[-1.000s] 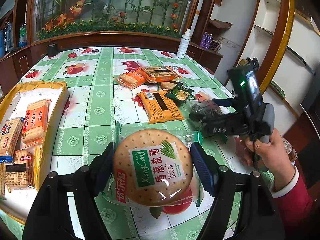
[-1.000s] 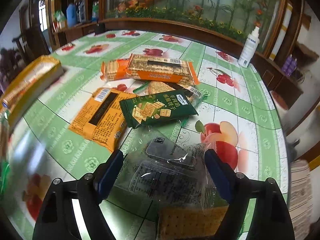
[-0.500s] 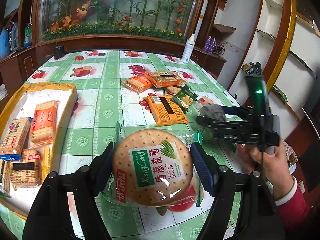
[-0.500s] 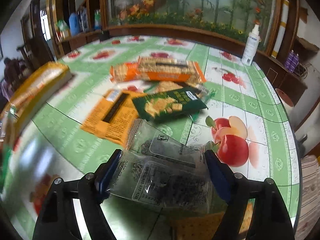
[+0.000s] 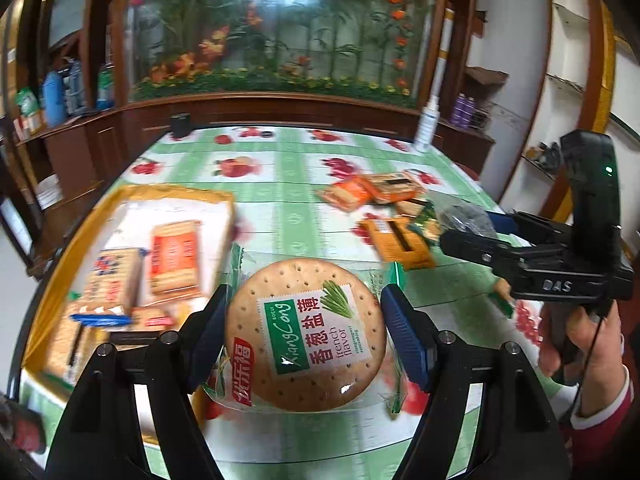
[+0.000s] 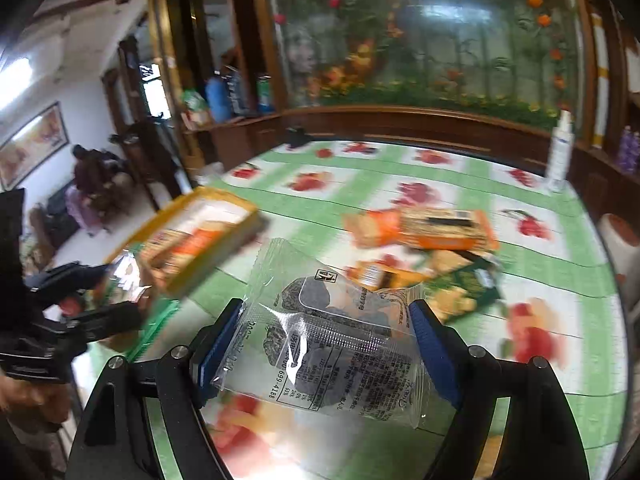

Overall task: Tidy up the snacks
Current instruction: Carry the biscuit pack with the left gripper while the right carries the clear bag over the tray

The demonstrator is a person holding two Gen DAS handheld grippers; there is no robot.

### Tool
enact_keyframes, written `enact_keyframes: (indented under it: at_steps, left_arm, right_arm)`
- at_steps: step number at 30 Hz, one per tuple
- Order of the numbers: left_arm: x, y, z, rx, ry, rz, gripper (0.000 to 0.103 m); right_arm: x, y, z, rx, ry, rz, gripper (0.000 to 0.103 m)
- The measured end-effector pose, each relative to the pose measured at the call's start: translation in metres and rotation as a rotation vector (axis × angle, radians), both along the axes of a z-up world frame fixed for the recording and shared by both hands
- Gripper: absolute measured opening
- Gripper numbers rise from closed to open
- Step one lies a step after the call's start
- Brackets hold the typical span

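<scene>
Left wrist: round cracker pack (image 5: 306,330) clamped between jaws; right jaws pinching clear packet (image 6: 332,340).

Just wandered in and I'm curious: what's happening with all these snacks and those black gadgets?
A person is tidying snacks with a handheld claw in each hand. The left claw grips a round cracker pack; the right claw grips a clear packet of dark snacks. Both are held above the table. A yellow box on the left already holds several packs, and a few more packs lie loose on the table.
</scene>
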State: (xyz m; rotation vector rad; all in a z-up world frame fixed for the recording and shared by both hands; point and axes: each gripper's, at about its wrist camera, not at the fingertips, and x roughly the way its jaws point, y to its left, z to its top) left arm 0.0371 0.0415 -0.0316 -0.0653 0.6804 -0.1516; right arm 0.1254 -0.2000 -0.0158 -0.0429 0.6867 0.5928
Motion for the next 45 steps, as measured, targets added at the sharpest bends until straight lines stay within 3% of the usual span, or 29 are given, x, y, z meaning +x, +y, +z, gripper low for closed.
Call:
enact_keyframes:
  at_steps: [10,21,28,45]
  left_arm:
    - [-0.008,0.063,-0.004,0.01,-0.003,0.183,0.074]
    - [-0.013,0.112,-0.017,-0.003,0.012,0.3,0.074]
    - [-0.007,0.127,-0.024,0.011,0.026,0.336,0.074]
    - [0.011,0.141,-0.042,0.041,0.071,0.367,0.074]
  right_arm:
    - [-0.001,0.06,0.0,0.032,0.02,0.131,0.083]
    - [0.003,0.145,0.006,0.072,0.043,0.296,0.082]
    - [0.023,0.194,-0.001,0.15,0.109,0.354,0.082]
    - [0.06,0.25,-0.026,0.112,0.127,0.349,0.082]
